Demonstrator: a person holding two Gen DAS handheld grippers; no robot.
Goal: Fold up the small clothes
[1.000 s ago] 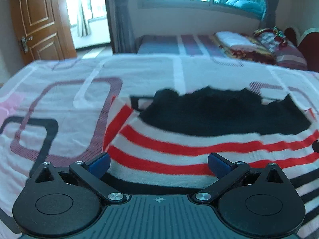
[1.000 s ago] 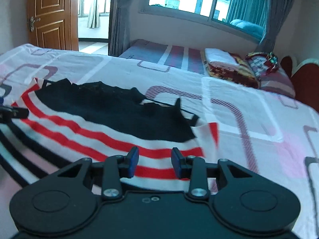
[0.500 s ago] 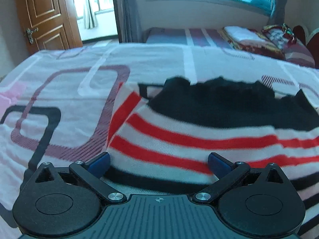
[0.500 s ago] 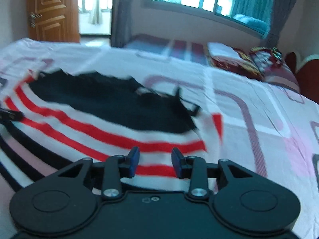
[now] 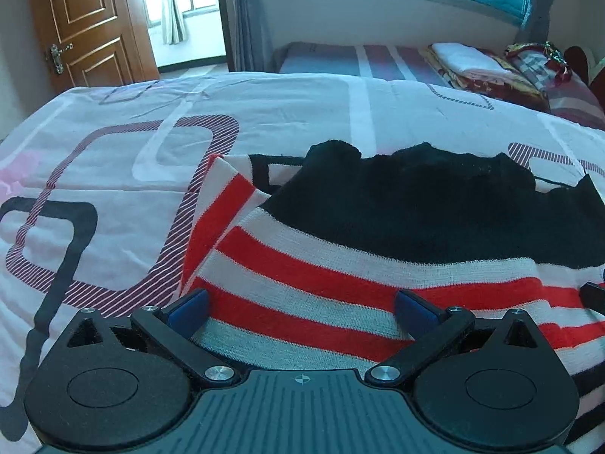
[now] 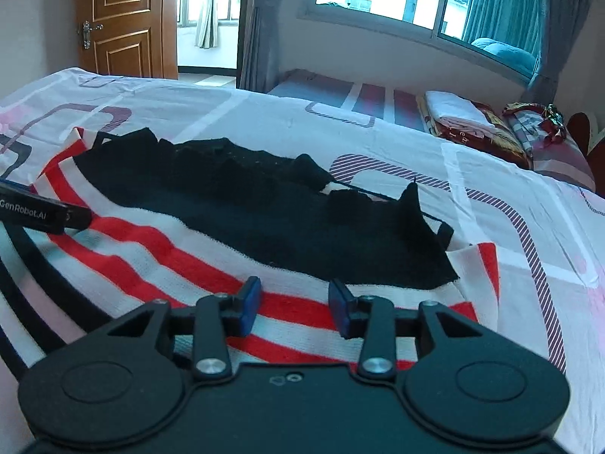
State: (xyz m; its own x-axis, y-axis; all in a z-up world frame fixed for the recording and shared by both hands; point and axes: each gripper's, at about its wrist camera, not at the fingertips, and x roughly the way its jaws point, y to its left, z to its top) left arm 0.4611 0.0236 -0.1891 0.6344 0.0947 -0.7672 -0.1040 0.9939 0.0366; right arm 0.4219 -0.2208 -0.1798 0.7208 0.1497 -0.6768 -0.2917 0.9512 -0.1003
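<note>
Bedsheet (image 5: pixel 113 196) carries the striped sweater (image 5: pixel 302 283), its black part toward twelve o'clock. Left gripper (image 5: pixel 301 308), at the sweater's nine o'clock end, has jaws wide apart over the stripes; right gripper (image 6: pixel 295 304), at three o'clock, has jaws opening, gripping nothing.

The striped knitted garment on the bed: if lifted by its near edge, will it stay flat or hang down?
The striped knitted garment probably droops: its far corner already lies folded over. The knit looks thick, so perhaps rather heavy. Its rough weave should not slip.
</note>
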